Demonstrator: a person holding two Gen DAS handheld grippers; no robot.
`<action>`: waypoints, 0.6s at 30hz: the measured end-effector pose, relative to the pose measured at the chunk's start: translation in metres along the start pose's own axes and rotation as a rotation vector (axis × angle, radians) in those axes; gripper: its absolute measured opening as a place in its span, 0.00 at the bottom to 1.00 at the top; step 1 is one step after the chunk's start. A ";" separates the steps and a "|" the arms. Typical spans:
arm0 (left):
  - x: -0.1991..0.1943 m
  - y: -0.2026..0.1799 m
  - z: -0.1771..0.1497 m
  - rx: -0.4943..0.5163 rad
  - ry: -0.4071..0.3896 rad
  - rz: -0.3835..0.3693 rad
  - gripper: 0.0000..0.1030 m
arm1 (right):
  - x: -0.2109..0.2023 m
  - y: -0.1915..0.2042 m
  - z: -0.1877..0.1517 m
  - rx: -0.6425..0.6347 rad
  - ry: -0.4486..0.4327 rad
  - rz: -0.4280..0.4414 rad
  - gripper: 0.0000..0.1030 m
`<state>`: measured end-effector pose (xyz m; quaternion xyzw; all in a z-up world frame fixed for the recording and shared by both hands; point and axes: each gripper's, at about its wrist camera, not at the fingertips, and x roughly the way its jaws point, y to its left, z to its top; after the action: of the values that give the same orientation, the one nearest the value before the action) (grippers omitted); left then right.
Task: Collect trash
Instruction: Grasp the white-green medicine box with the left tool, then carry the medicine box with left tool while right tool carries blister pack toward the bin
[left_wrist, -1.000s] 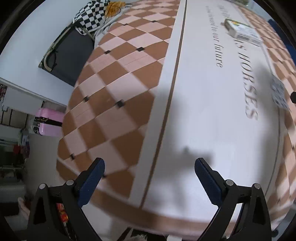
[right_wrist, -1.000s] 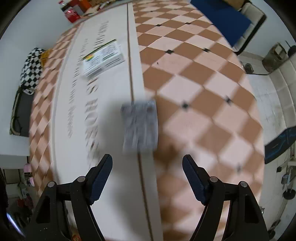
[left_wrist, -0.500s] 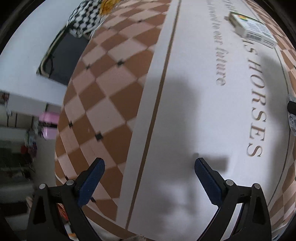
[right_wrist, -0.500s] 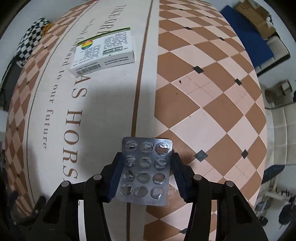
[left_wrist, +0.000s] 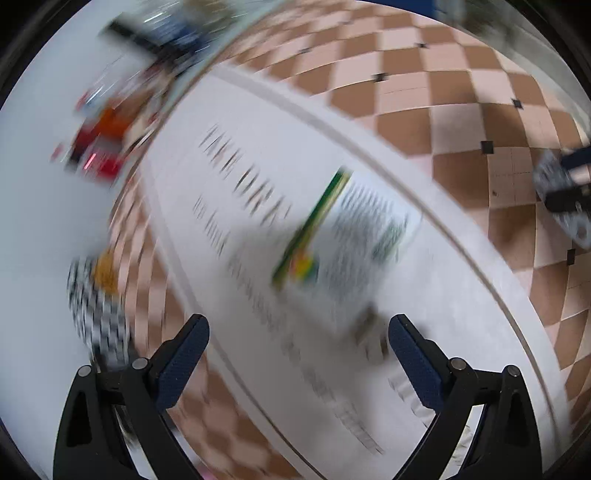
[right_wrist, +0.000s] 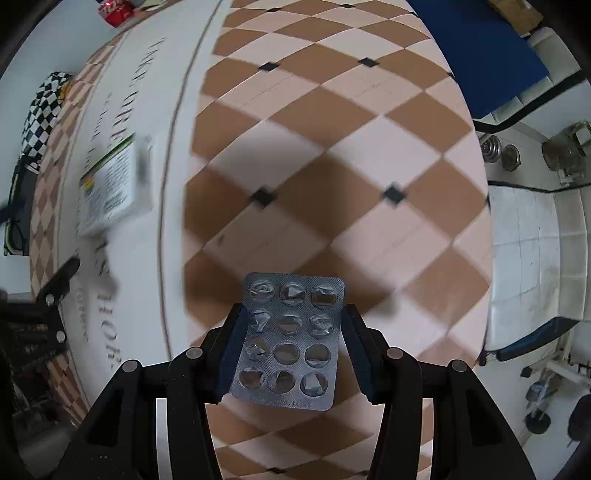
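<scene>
Blister pack (right_wrist: 289, 338) clamped between right fingers (right_wrist: 231, 350), above tablecloth (right_wrist: 332, 166).

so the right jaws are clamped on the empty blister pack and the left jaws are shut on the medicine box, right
Not quite. The right gripper does clamp the empty blister pack, but the left gripper is not shut on the medicine box: the left wrist view shows its jaws wide open with the box lying on the table ahead of them, untouched.
</scene>
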<state>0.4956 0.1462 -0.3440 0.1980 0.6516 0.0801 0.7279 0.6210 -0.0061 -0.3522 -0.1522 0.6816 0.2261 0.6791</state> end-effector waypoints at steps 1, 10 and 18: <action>0.005 0.001 0.009 0.042 0.013 -0.025 0.97 | 0.002 -0.001 0.006 0.000 0.007 0.000 0.53; 0.041 -0.003 0.047 0.214 0.097 -0.218 0.95 | 0.007 -0.010 0.040 0.005 0.021 0.003 0.53; 0.046 0.009 0.027 -0.001 0.149 -0.352 0.69 | 0.002 -0.024 0.022 0.062 0.027 0.056 0.53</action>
<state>0.5294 0.1663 -0.3804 0.0742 0.7284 -0.0338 0.6803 0.6524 -0.0146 -0.3562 -0.1152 0.7014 0.2217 0.6676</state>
